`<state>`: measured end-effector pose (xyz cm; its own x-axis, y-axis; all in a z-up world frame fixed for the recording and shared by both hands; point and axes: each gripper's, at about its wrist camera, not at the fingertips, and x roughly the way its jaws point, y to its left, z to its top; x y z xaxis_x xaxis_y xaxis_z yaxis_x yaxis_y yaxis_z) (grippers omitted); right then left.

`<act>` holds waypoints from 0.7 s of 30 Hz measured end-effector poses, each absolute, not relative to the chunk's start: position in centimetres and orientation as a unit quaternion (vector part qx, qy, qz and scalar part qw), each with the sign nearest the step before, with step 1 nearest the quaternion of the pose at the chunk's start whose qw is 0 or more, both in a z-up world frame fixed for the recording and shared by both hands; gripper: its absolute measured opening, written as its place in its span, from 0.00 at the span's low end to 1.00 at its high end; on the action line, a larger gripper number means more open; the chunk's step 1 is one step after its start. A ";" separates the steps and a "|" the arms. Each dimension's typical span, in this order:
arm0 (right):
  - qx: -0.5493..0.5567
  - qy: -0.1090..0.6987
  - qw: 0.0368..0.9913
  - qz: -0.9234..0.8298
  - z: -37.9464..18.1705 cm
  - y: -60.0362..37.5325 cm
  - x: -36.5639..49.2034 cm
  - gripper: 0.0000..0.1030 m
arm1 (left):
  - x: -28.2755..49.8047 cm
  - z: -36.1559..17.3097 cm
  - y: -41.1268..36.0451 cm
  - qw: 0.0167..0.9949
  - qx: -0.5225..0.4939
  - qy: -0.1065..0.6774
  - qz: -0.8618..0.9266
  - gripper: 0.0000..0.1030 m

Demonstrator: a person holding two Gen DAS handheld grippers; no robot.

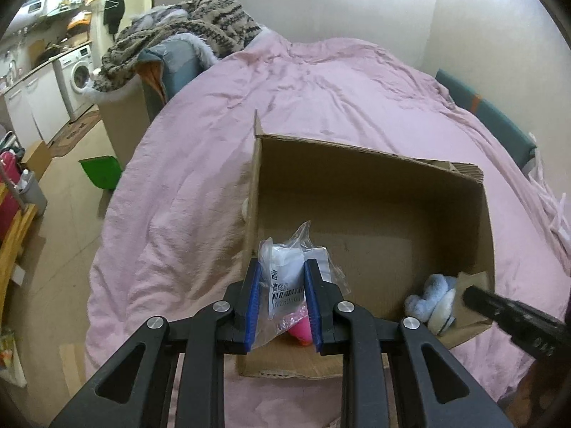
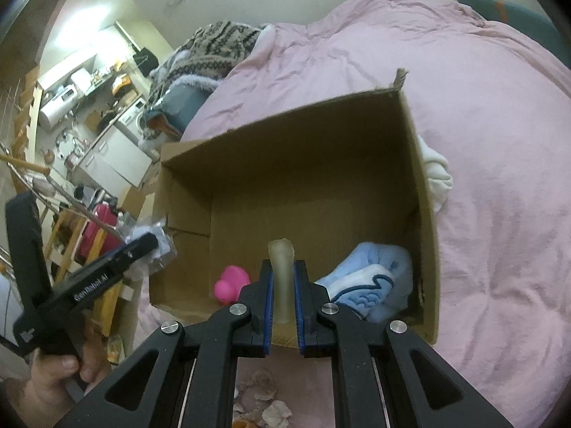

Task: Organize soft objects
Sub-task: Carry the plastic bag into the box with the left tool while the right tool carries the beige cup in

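The bagged soft item (image 1: pixel 283 278), light, crinkly and slippery, sits clamped mid-bag between the left gripper's (image 1: pixel 282 306) pads above the cardboard box (image 1: pixel 374 192), while the right gripper (image 2: pixel 283 296) pinches a translucent rubbery stick (image 2: pixel 282 278).

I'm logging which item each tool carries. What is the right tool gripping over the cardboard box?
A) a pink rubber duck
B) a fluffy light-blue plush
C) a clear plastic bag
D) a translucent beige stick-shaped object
D: the right tool is shut on the translucent beige stick-shaped object, while the pink rubber duck and fluffy light-blue plush lie inside the brown cardboard box.
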<state>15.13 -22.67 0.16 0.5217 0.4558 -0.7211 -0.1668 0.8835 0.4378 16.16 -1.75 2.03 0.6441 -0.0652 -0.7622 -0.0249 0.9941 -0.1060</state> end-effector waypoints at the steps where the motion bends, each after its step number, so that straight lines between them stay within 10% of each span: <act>1: 0.158 0.457 0.856 0.181 0.0 -22.6 15.2 0.12 | 16.2 1.9 -1.9 0.904 -0.052 0.425 -0.015 0.20; 21: 0.159 0.488 0.842 0.164 -2.1 -22.1 15.4 0.20 | 16.0 0.8 -3.3 0.897 -0.032 0.440 -0.027 0.21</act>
<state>15.43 -22.13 -2.13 0.4687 0.4324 -0.7703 -0.1212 0.8952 0.4288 15.98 -3.31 0.83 0.6111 -0.0756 -0.7880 0.0198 0.9966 -0.0803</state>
